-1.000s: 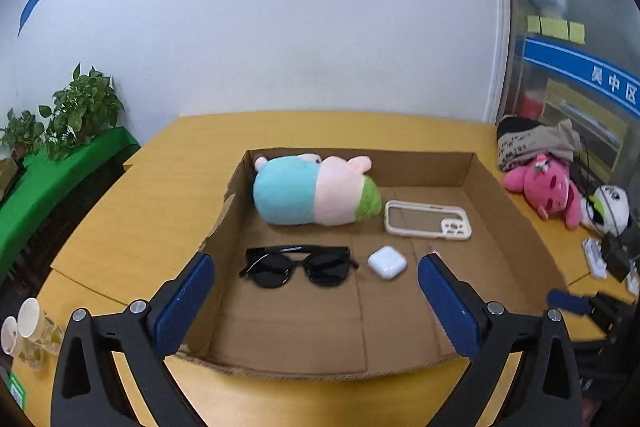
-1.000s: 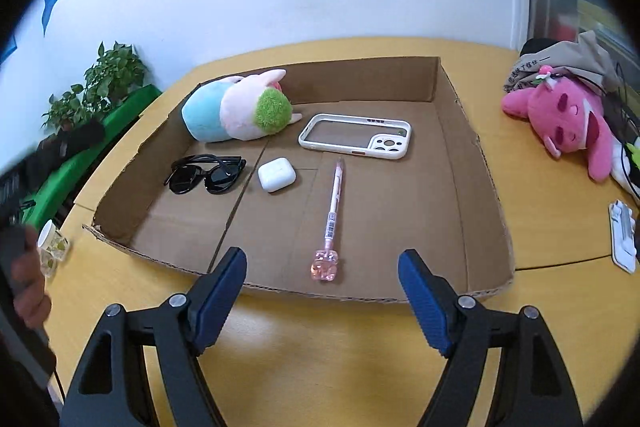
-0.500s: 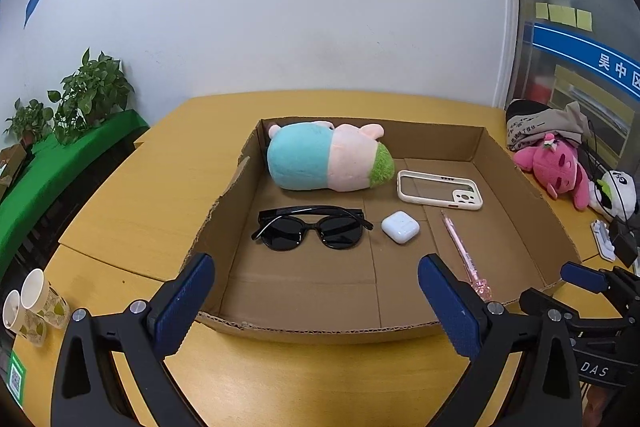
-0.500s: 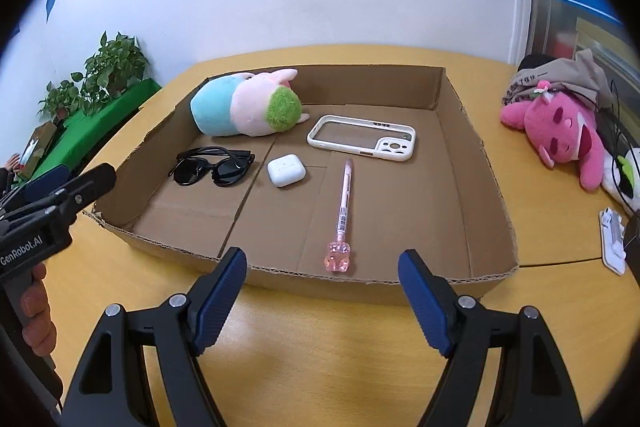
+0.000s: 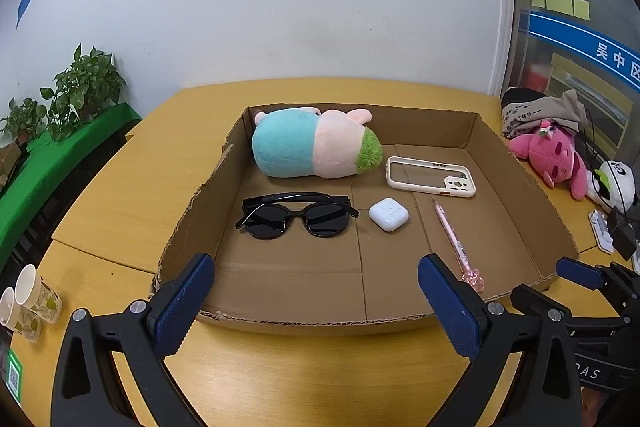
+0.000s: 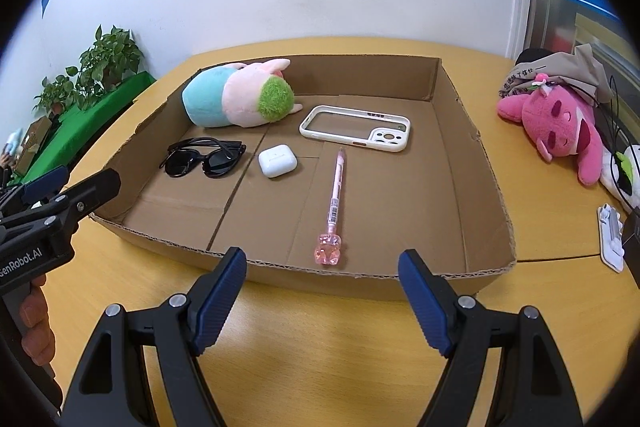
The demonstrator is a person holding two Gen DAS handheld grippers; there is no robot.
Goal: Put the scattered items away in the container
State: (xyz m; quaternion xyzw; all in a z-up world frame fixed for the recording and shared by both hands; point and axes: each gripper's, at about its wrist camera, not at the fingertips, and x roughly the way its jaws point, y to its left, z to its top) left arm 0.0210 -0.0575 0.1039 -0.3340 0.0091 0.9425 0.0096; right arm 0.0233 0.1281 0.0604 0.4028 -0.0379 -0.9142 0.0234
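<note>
Cardboard tray (image 5: 516, 163) sits mid-tabletop (image 5: 160, 155), a shallow open box with low walls, its near wall just ahead of both claws. Everything below is placed relative to that tray.

Inside it, far left corner: plush toy (image 5: 312, 149) lying on its side against the back wall, probably put deep so that it leaves the floor free for smaller things. Nearer, left of middle: black sunglasses (image 5: 296, 215), arms folded, lenses facing the near wall. Just right of them, apart: white earbud case (image 5: 388, 214). Behind that, toward the back right: phone case (image 5: 431, 175) flat. Pink pen (image 6: 335, 195) lies lengthwise toward the near wall, charm end nearest it. The items lie flat and spread apart, none stacked.

Outside the tray, well to its right: pink plush (image 6: 560, 131) and other clutter near the tabletop edge; whether those belong to the job I cannot tell.

Left claw (image 5: 316, 301): jaws wide, nothing between them, hovering over bare tabletop short of the near wall. Right claw (image 6: 322, 297): likewise wide and empty, angled down.

Judgement: tidying looks largely done.
</note>
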